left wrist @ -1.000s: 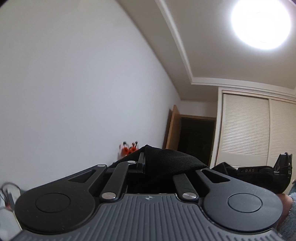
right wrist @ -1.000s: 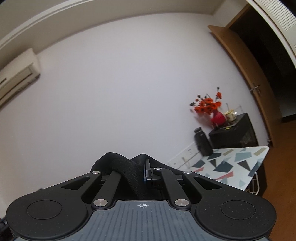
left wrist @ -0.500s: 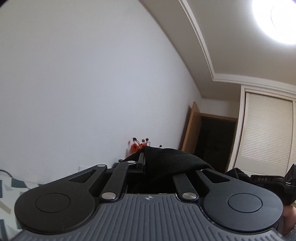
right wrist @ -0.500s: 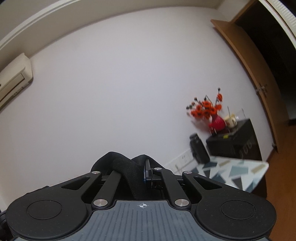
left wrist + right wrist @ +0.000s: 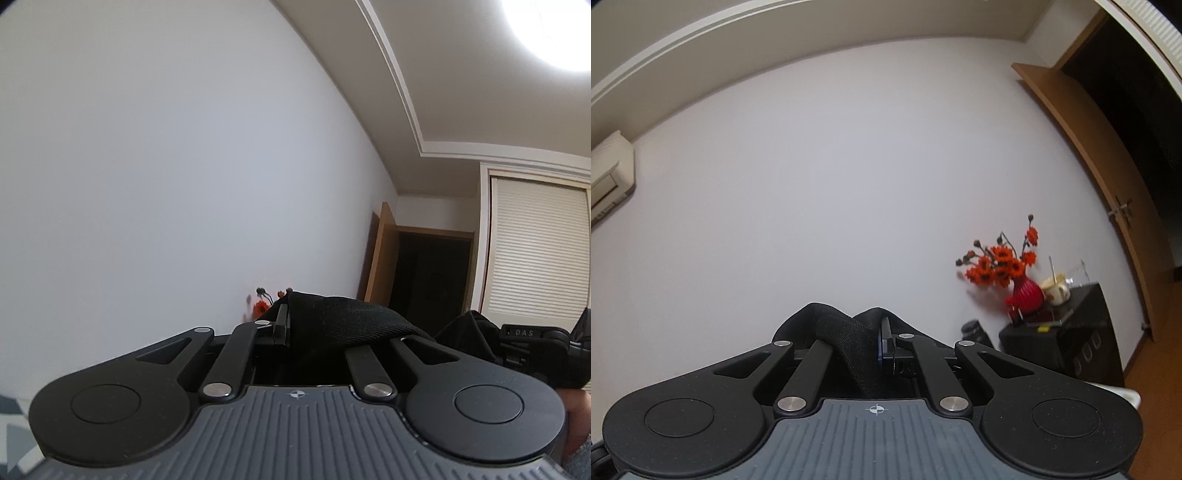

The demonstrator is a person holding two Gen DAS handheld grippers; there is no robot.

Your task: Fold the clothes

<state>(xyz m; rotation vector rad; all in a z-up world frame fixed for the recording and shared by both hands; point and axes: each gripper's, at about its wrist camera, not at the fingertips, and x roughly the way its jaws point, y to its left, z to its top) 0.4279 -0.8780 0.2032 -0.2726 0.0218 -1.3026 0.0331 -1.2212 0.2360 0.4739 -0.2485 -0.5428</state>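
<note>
- Two tools are raised and point roughly level at a white wall; each is clamped on black fabric. The left tool pinches a fold of the black garment, which drapes over its right finger and runs off toward the right tool, seen at the right edge of the left wrist view.
- In the right wrist view the right tool is closed on a thick, ribbed band of the same black garment, bunched between and over the fingers. The garment therefore hangs in the air between the two tools; the part below them is out of view.
- Handling, as a judgement: the cloth looks soft, limp and light, with no stiffness of its own, so it will sag and swing. The woven surface should not slip readily. It is not fragile. Hold is best taken at a seam, hem or band, near two corners of one edge, so that the cloth hangs flat.
- Change from the earlier pictures: both grips are as they were. The views have shifted: the ceiling lamp sits further into the corner, and the patterned bench has nearly left the right view, with the red vase of orange flowers and dark cabinet now larger.
</note>
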